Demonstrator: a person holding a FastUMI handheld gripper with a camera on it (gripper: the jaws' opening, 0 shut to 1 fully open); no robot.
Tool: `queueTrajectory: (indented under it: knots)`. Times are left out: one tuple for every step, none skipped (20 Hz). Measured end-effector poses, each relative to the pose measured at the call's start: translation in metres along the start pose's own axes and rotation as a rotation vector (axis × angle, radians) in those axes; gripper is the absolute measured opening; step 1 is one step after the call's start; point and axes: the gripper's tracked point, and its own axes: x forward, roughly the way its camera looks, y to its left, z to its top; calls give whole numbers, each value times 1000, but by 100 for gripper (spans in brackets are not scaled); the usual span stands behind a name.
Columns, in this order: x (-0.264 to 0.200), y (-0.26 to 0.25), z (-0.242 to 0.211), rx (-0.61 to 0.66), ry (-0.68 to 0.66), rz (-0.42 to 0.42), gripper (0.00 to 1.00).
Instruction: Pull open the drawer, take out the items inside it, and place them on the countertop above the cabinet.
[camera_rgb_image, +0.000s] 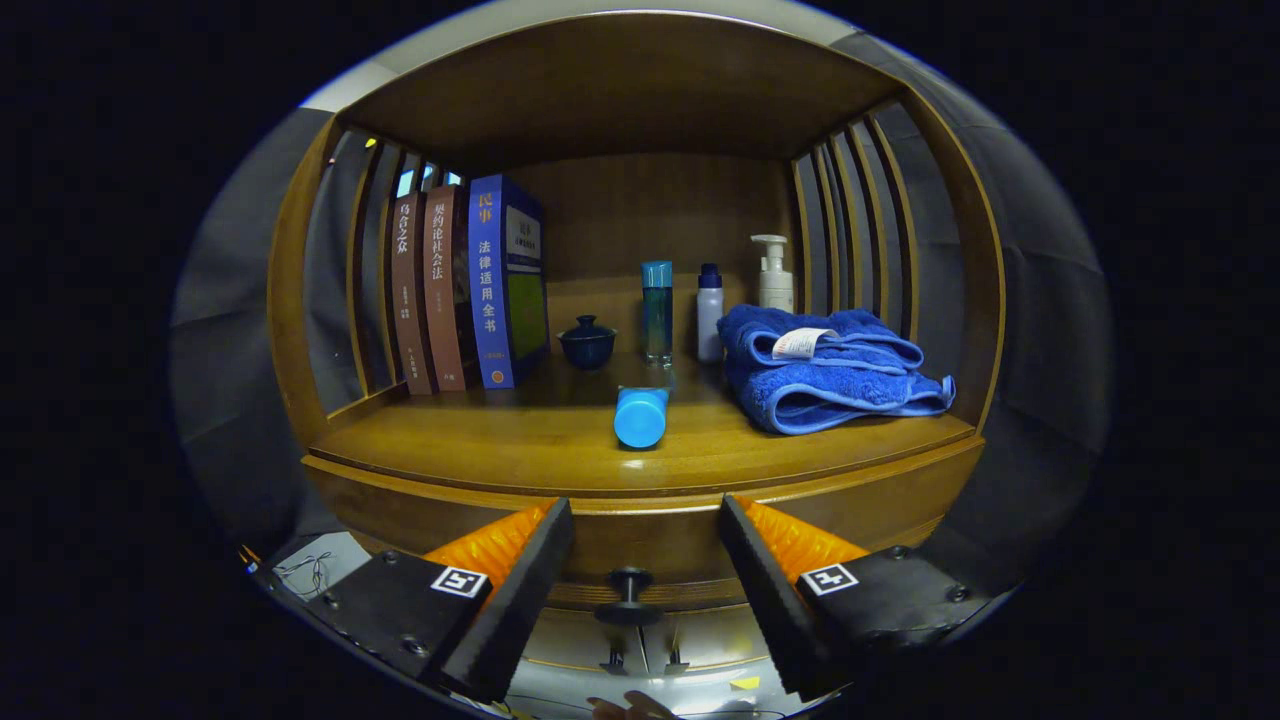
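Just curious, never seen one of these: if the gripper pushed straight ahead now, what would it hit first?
Probably the drawer knob, which sits between the open jaws of the gripper, with the drawer front right behind it. Depth is hard to judge.

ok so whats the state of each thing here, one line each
drawer: closed, knob untouched
hand-held gripper: open, fingers either side of the knob, nothing held
blue bottle: lying on its side on the countertop
towel: folded
books: upright
lidded cup: lid on
three bottles: standing, capped
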Motion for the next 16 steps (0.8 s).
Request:
queueTrajectory:
  knots:
    - [0, 0, 0, -4, 3, 2, 98]
    - [-1, 0, 0, -7, 5, 7, 98]
    - [-1, 1, 1, 4, 9, 19, 98]
    - [-2, 1, 2, 22, 13, 31, 98]
    - [-2, 1, 3, 41, 16, 39, 98]
    - [-2, 2, 4, 49, 19, 43, 98]
    - [-2, 2, 4, 46, 26, 47, 98]
    - [-4, 3, 6, 37, 31, 54, 99]
    - [-5, 5, 11, 27, 27, 59, 99]
    - [-8, 6, 19, 19, 14, 60, 99]
    - [-9, 7, 29, 12, -2, 57, 99]
    - [-13, 7, 38, 5, -14, 54, 99]
    - [-18, 7, 50, -3, -25, 49, 99]
    - [-23, 6, 63, -12, -36, 41, 99]
    - [-29, 6, 77, -22, -50, 37, 99]
    - [-35, 6, 92, -30, -69, 34, 99]
